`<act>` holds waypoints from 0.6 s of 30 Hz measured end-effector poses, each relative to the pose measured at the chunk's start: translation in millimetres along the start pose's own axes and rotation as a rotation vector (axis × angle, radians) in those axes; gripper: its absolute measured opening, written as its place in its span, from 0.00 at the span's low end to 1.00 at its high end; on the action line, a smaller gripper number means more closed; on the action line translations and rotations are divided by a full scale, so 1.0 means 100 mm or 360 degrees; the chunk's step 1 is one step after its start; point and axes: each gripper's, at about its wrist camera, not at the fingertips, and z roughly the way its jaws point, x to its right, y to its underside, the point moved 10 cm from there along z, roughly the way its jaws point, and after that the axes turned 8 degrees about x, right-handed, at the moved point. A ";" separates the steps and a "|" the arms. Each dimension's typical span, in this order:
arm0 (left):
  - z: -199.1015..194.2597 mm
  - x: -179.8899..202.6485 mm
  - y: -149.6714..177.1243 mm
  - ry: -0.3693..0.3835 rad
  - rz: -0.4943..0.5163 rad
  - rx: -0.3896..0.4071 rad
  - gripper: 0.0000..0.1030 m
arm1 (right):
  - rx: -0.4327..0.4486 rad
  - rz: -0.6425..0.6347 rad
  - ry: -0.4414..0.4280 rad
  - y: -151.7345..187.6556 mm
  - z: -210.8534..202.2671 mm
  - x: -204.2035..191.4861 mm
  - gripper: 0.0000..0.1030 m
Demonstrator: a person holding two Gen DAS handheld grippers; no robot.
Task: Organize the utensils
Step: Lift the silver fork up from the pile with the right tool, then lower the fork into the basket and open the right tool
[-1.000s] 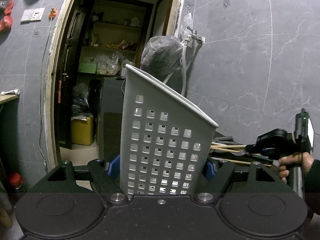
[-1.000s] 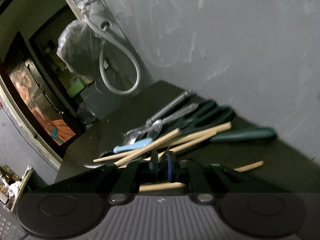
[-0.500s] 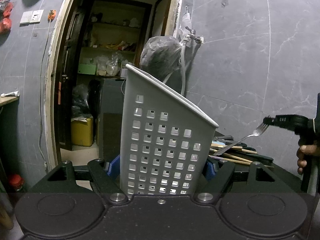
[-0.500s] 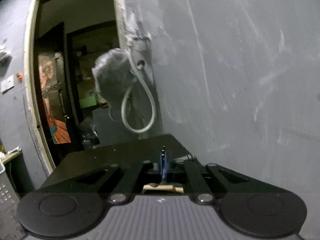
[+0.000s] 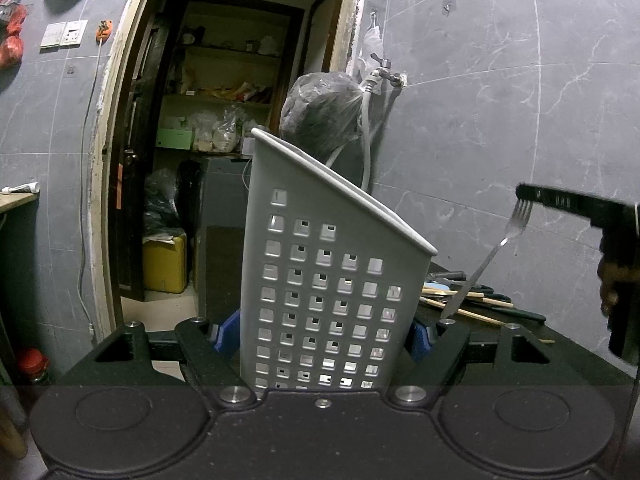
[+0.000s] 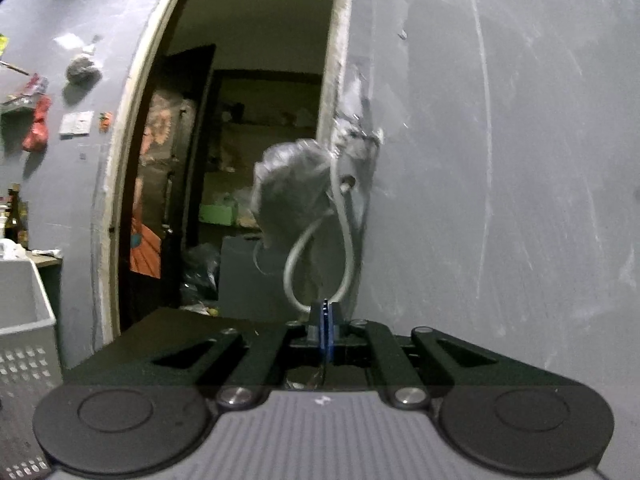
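Grey tiled walls (image 5: 500, 120) fill the back, with a dark doorway (image 5: 224, 120) at the upper left of the left view. Low in the middle, the left gripper (image 5: 324, 336) squeezes a tall white basket (image 5: 320, 272) full of square holes. It stands on a black table (image 5: 492, 344). At the right edge, the right gripper (image 5: 528, 197) pinches a fork (image 5: 492, 254) by its prongs, so the handle hangs down and left, above a pile of chopsticks (image 5: 472, 304) and other tools lying behind the basket. In the right view its blue pads (image 6: 325, 330) are pressed tight together, and the basket shows at the lower left.
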 end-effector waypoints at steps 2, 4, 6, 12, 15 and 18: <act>-0.01 0.01 0.00 0.0001 0.0000 0.0001 0.76 | -0.0007 0.0045 -0.0043 -0.09 -0.03 -0.07 0.02; -0.02 0.02 0.00 0.0007 0.0003 0.0001 0.76 | 0.0010 0.0070 -0.0098 -0.19 -0.09 -0.15 0.02; -0.03 0.03 0.00 0.0015 0.0003 -0.0001 0.76 | 0.0065 0.0065 -0.0145 -0.33 -0.18 -0.24 0.02; -0.06 0.04 0.00 0.0032 0.0010 0.0002 0.76 | 0.0298 0.0083 -0.0292 -0.93 -0.48 -0.48 0.02; -0.07 0.03 0.00 0.0033 0.0010 0.0001 0.76 | 0.0411 0.0159 -0.0397 -1.27 -0.61 -0.59 0.02; -0.07 0.04 0.00 0.0033 0.0009 0.0001 0.76 | 0.0520 0.0119 -0.0472 -1.57 -0.69 -0.73 0.02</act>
